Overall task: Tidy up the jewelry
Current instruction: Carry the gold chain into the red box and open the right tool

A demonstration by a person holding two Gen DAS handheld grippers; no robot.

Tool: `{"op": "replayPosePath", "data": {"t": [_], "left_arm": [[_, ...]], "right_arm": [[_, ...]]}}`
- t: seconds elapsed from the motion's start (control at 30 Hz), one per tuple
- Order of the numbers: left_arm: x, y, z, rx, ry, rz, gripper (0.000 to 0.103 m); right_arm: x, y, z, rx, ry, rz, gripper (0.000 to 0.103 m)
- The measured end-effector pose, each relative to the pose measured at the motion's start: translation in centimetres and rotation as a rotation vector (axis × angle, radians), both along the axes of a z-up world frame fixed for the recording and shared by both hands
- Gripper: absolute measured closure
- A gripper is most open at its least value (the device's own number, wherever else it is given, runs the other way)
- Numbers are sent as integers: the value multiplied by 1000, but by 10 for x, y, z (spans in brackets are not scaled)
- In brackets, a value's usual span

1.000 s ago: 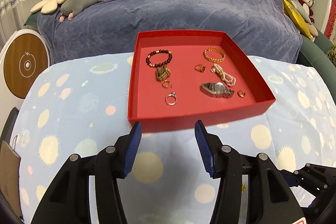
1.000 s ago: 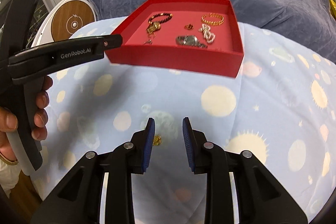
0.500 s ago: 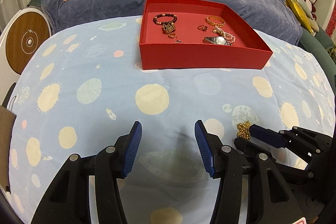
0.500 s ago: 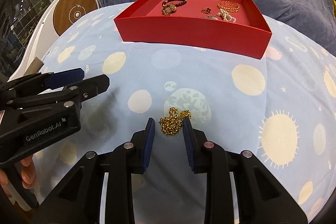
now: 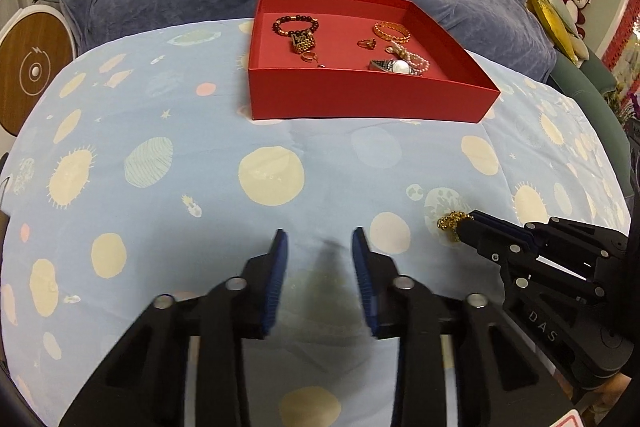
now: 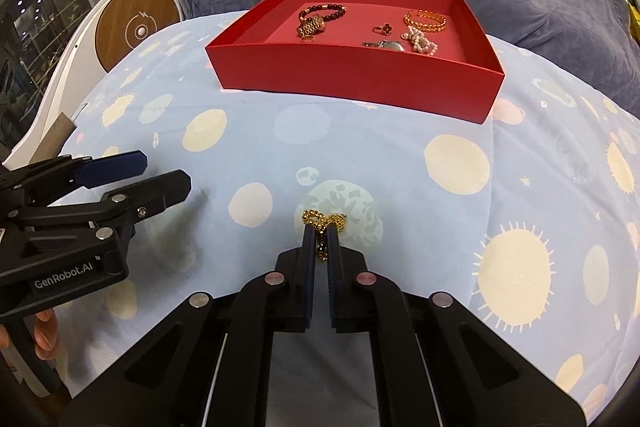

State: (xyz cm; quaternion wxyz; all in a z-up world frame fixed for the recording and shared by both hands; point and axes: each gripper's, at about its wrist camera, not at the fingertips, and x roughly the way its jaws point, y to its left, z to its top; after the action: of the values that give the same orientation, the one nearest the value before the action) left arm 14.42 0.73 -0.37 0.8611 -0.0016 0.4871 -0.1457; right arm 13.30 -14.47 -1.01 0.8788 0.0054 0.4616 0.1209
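Gold beaded chain [image 6: 322, 227], bunched, pinched in right gripper [image 6: 321, 227] jaws; left gripper [image 5: 318, 247] jaws just narrowed, empty.

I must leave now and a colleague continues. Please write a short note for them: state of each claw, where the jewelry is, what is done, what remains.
Right claw: has just closed, shut on the gold chain, low over the blue cloth.
Left claw: has just narrowed, nothing between its pads.
Red tray: already holds bracelets, rings, a watch and pearls.
Left to do: carry the chain into the tray.
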Motion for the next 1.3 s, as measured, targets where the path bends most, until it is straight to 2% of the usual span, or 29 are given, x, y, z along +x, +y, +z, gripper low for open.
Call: {"op": "replayPosePath", "data": {"t": [0.07, 0.2, 0.33, 0.57, 0.77, 0.93, 1.3], "left_arm": [[2, -1, -1, -26, 17, -11, 103], [2, -7, 5, -2, -22, -21, 103], [10, -12, 25, 11, -72, -22, 103], [47, -13, 75, 17, -180, 9, 103], [88, -27, 100, 39, -234, 13, 103], [123, -39, 96, 42, -220, 28, 103], [171, -44, 43, 61, -125, 51, 103]], "right_arm": [[0, -3, 4, 7, -7, -6, 98], [1, -8, 14, 26, -21, -13, 100], [8, -17, 38, 50, -64, -27, 100], [34, -39, 87, 72, -163, -73, 100], [69, -41, 116, 52, -227, -79, 100], [110, -38, 110, 72, -206, -89, 100], [174, -28, 62, 100, -92, -114, 100]]}}
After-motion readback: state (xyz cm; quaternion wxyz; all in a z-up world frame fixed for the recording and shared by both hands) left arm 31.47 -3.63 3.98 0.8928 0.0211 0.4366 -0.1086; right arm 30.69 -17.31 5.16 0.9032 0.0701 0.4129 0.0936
